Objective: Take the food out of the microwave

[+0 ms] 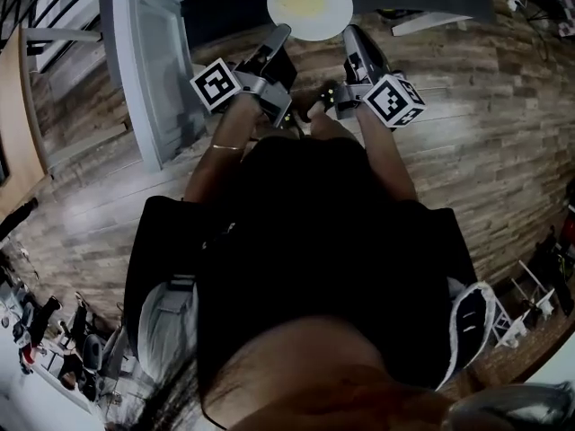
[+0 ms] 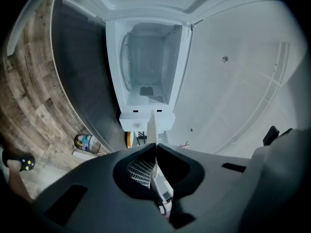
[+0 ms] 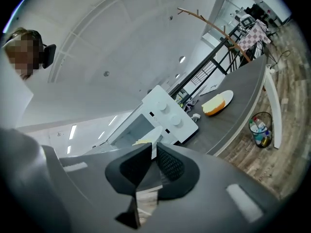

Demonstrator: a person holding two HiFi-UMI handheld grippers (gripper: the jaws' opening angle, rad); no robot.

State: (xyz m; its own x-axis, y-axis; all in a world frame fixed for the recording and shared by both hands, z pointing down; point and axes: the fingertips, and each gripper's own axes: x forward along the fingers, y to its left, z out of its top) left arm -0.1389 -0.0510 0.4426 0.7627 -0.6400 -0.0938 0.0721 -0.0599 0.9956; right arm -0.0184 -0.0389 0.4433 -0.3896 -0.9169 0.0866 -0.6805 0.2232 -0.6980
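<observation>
Left gripper [image 1: 279, 34] and right gripper [image 1: 351, 34] each pinched the plate [image 1: 310, 4] rim, out front of the microwave [image 2: 146, 76]; I'd keep it level.

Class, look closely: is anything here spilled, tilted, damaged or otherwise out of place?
Nothing stands out. The left gripper and right gripper are shut on opposite rims of the plate, its food lying in the middle. The microwave stands open and looks clean.

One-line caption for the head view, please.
Seen from above, the left gripper and the right gripper each clamp the rim of a white plate of yellowish food.
</observation>
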